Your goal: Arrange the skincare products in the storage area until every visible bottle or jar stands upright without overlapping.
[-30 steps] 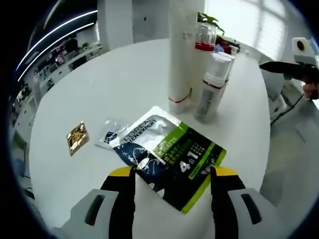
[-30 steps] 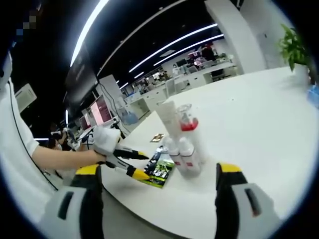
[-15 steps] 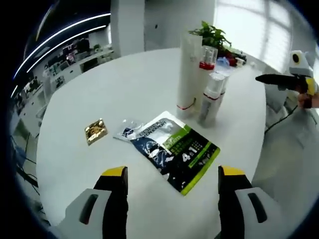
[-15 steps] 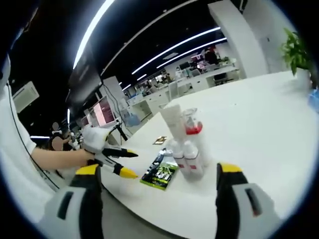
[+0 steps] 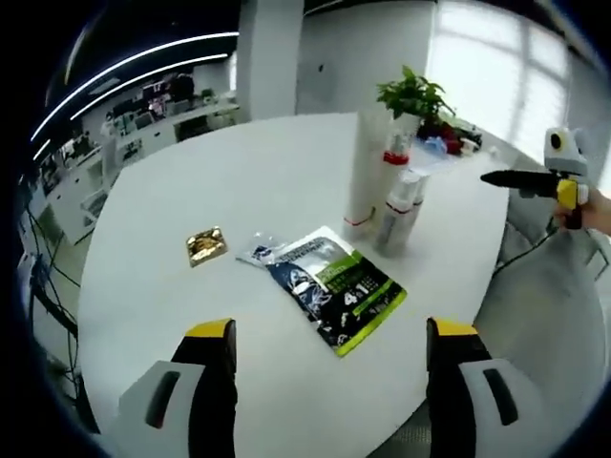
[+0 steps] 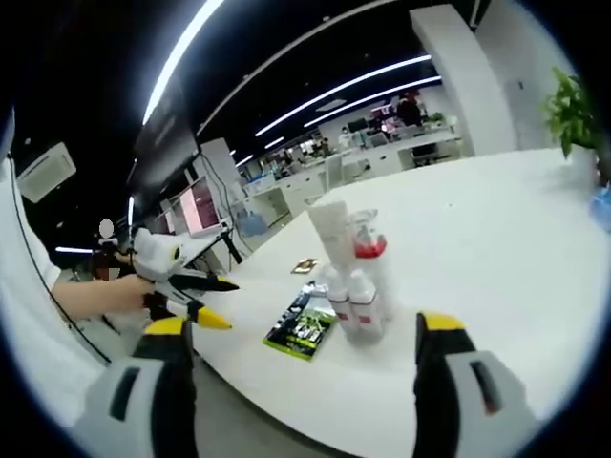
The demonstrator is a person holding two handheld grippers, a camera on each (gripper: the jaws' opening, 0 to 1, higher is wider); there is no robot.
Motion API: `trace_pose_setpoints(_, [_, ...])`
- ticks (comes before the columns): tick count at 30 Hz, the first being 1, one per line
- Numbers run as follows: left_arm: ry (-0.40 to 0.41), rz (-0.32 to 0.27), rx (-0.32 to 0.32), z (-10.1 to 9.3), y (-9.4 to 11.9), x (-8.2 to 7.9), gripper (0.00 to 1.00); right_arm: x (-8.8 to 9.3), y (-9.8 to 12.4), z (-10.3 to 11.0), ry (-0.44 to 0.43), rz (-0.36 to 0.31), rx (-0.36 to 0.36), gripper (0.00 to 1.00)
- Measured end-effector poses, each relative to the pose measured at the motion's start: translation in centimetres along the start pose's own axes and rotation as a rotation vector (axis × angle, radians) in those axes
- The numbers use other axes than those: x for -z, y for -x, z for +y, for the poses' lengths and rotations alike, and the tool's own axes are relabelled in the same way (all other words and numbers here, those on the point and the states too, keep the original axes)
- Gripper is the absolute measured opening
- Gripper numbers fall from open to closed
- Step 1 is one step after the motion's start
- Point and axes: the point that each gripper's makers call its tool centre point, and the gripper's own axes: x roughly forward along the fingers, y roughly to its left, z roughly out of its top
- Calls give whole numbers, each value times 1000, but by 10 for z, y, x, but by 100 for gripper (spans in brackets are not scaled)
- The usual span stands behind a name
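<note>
Bottles (image 5: 387, 191) upright, sachet (image 5: 334, 286) flat on table (image 5: 172, 200); claw (image 5: 329, 334) open.

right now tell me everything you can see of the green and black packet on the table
The packet is a flat, glossy foil-like sachet, silvery at one end, dark blue-black in the middle, with a lime green panel and edge and a large "4 1" print. It lies flat on the white table, near the upright bottles, its silvery end beside a small clear sachet. Neither claw touches it.

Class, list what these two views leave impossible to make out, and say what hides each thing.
- Small print on the green sachet: too small, left gripper view.
- Small bottles behind the white tube: partly blocked, left gripper view.
- Gold packet: tiny, right gripper view.
- Potted plant: cut off by the edge, right gripper view.
</note>
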Motion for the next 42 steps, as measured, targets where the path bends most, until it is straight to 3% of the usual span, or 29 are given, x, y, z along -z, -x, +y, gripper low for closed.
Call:
trace_pose_setpoints(3, [19,-50,-12,0,11,-6,83,-1,3,-1,12,-1,1,97])
trace_pose_setpoints(16, [111,-122,-23,-8,47,-10,96,6,13,-2,13,14,1,98])
trace_pose_setpoints(28, [138,-115,-51,-8,58,5,97,6,14,-1,31,16,-4,98])
trace_pose_setpoints(38, [127,-107,-46,-8,53,-3,97,9,12,-2,26,25,-4,98])
trace_pose_setpoints(42, [173,-101,-63,-4,48,-4,95,9,12,-3,25,27,1,98])
